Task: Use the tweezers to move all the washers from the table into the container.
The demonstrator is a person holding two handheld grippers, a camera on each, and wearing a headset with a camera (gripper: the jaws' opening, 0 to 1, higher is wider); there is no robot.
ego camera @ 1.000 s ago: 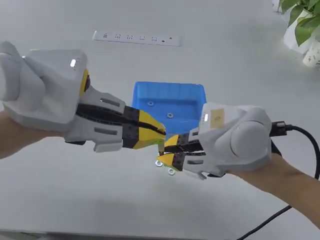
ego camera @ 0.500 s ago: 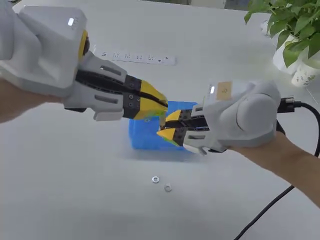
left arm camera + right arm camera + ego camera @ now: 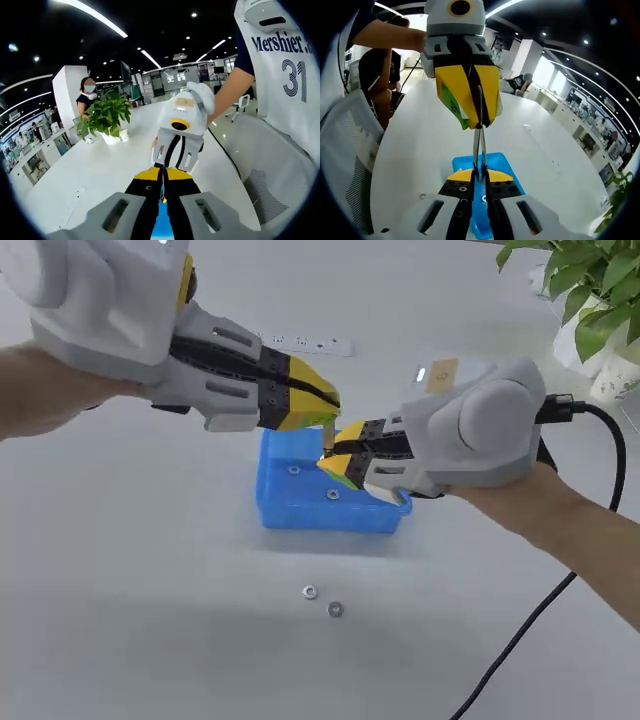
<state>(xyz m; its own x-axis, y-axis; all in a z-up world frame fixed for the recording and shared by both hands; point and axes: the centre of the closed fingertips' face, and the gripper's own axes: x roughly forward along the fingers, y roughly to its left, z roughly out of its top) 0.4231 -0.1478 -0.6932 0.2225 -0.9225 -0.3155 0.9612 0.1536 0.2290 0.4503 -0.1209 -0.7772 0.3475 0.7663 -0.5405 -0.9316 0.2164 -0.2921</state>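
Note:
Thin metal tweezers [image 3: 327,436] hang point down between both grippers over the blue container [image 3: 290,508]. My left gripper [image 3: 322,406] comes in from the upper left and is shut on their top end. My right gripper [image 3: 334,456] is shut on their legs lower down. In the right gripper view the tweezers [image 3: 479,142] run from my own jaws up into the left gripper [image 3: 468,87], with the container [image 3: 497,167] below. Two washers [image 3: 294,469] lie inside the container. Two more washers [image 3: 310,591] lie on the white table in front of it. I cannot tell whether the tweezer tips hold anything.
A white power strip [image 3: 300,341] lies behind the container. A potted plant [image 3: 590,300] stands at the far right. A black cable [image 3: 530,630] trails from the right gripper across the table's right side. A person [image 3: 89,95] stands behind the plant [image 3: 107,115].
Both grippers have lifted with the tweezers from just above the two loose washers to over the container. The head camera has also shifted.

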